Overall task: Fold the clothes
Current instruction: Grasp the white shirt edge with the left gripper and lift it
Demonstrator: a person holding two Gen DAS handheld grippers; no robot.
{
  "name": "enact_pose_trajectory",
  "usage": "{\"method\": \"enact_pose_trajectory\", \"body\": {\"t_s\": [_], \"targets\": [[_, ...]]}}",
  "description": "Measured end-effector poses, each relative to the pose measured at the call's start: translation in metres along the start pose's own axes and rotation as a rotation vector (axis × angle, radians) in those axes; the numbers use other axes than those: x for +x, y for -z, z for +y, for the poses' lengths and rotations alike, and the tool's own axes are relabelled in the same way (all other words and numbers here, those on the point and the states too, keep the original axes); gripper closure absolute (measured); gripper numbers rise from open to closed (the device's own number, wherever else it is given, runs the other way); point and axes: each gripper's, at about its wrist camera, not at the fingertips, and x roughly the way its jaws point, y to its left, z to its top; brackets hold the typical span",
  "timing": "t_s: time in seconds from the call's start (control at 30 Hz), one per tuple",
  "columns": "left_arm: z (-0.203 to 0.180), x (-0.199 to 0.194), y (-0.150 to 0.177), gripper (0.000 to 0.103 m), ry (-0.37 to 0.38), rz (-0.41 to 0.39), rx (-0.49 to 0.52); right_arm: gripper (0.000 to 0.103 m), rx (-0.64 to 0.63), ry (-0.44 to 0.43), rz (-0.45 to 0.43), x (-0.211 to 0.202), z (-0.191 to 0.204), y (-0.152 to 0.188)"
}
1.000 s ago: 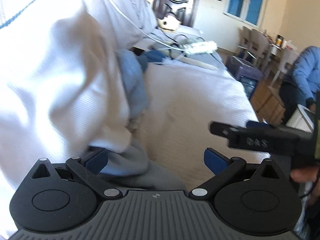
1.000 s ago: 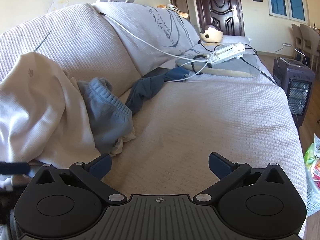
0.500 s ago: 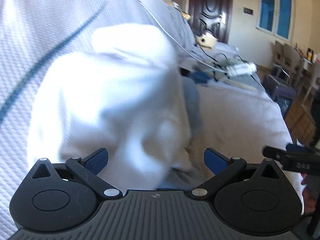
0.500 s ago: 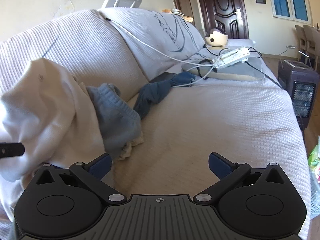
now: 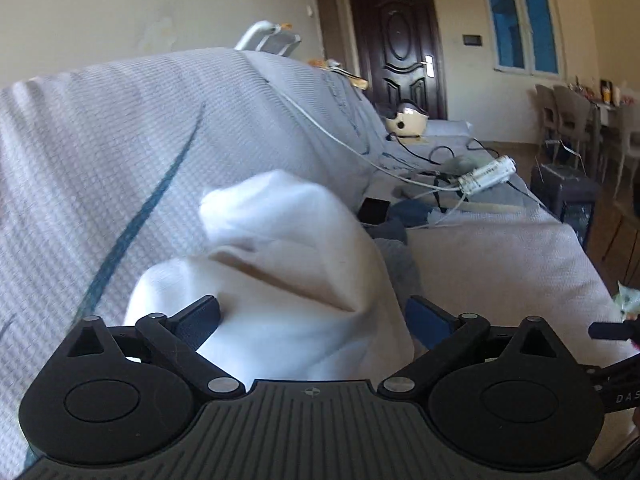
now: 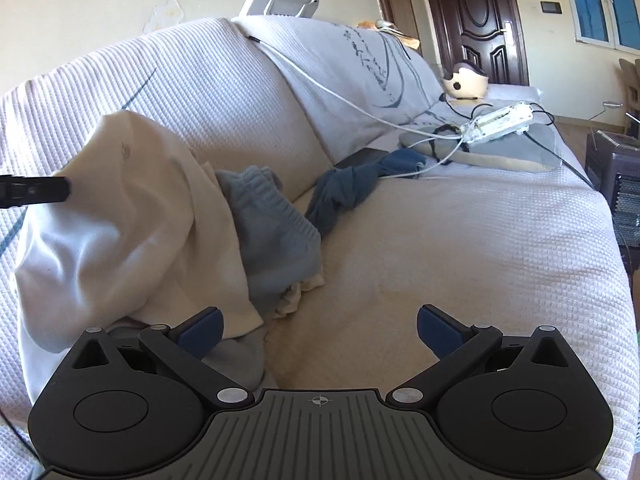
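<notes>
**White garment heaped against the sofa back**

Our left gripper (image 5: 314,318) stands spread wide, its fingers either side of the white garment (image 5: 288,264) bunched just ahead, gripping nothing. Our right gripper (image 6: 319,328) is likewise released over the bare sofa cover (image 6: 460,240). To its left front lies a grey-blue knit (image 6: 276,236) touching the white heap; farther ahead a dark blue cloth (image 6: 344,192), then a power strip (image 6: 500,120) with trailing cables.
</notes>
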Motion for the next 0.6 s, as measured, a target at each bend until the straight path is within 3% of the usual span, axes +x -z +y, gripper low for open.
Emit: {"method": "enact_pose_trajectory", "body": {"t_s": [0.1, 0.2, 0.27, 0.33, 0.5, 0.6], "targets": [[-0.013, 0.02, 0.003, 0.019, 0.008, 0.02, 0.036, 0.0, 0.012, 0.007, -0.001, -0.001, -0.002, 0.0], [-0.016, 0.042, 0.012, 0.062, 0.002, 0.073, 0.04, 0.0, 0.024, 0.014, 0.0, -0.001, -0.004, 0.0], [-0.011, 0.049, 0.017, 0.078, 0.061, 0.11, -0.023, 0.0, 0.031, 0.019, 0.002, 0.0, -0.004, 0.001], [-0.009, 0.051, 0.022, 0.083, 0.102, 0.129, -0.051, 0.0, 0.032, 0.019, 0.004, 0.001, -0.005, 0.001], [-0.028, 0.03, 0.022, 0.089, 0.179, 0.101, -0.008, 0.0, 0.03, 0.019, -0.013, -0.003, -0.004, 0.0], [-0.044, 0.015, 0.021, 0.09, 0.274, 0.097, 0.004, 0.0, 0.049, 0.023, -0.037, -0.013, -0.008, -0.005]]}}
